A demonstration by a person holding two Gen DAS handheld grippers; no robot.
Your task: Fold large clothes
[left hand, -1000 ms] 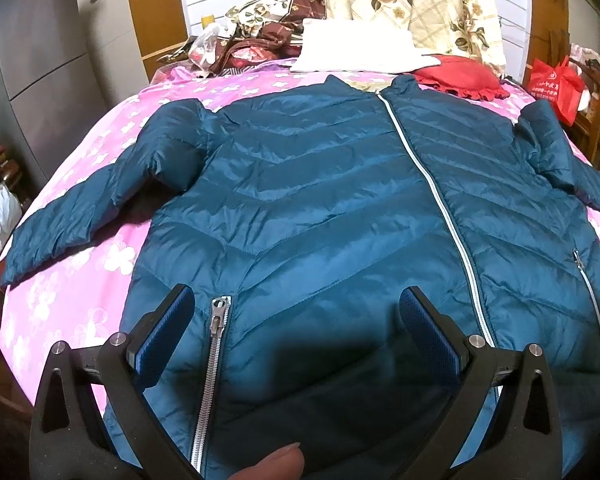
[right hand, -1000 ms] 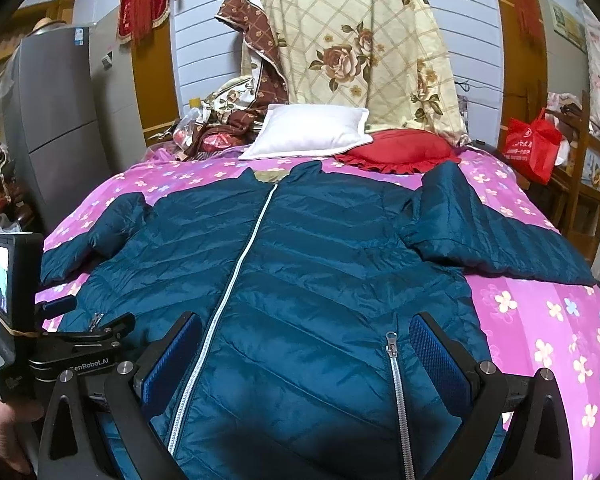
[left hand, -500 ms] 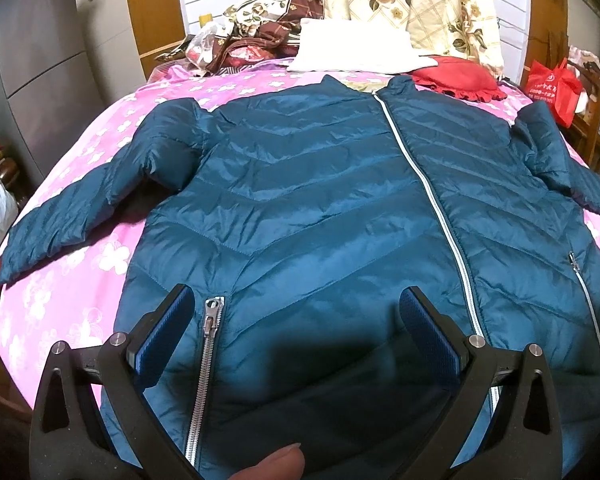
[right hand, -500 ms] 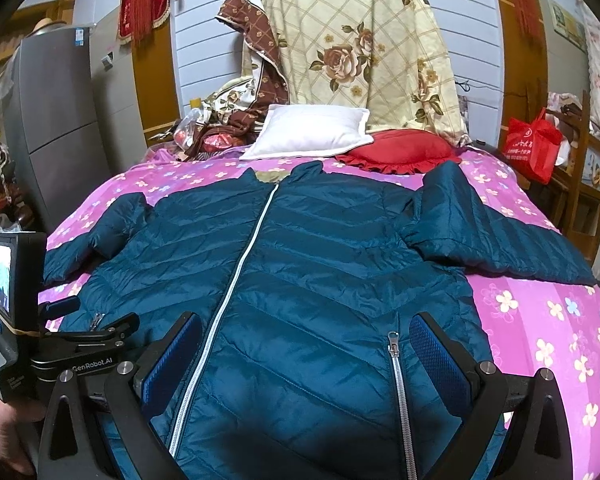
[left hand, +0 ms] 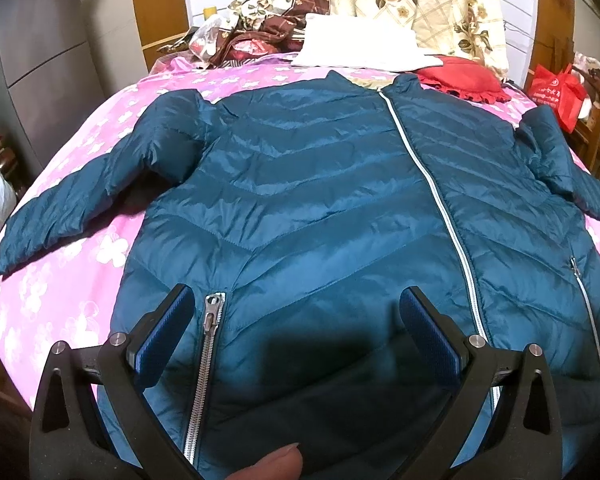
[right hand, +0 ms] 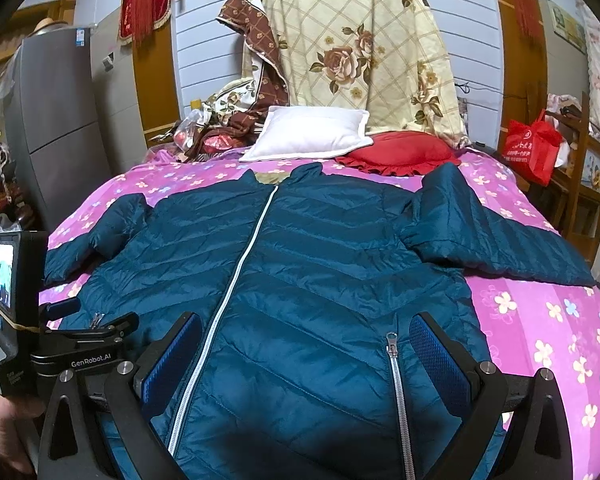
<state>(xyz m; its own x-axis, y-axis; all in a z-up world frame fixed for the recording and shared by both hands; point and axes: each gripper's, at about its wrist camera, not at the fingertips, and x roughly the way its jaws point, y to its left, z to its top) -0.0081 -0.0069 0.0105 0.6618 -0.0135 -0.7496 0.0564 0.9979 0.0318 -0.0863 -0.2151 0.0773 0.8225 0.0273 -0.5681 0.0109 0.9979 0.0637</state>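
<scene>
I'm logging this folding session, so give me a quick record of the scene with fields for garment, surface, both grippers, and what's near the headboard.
garment: teal puffer jacket, front up, zipped, both sleeves spread out
surface: pink floral bedspread
left gripper: open, above the jacket's hem near a pocket zipper
right gripper: open, holding nothing
near headboard: white pillow, red cushion
fold progress: none visible

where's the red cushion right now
In the right wrist view the red cushion lies at the head of the bed, just right of the white pillow and beyond the jacket collar.
</scene>
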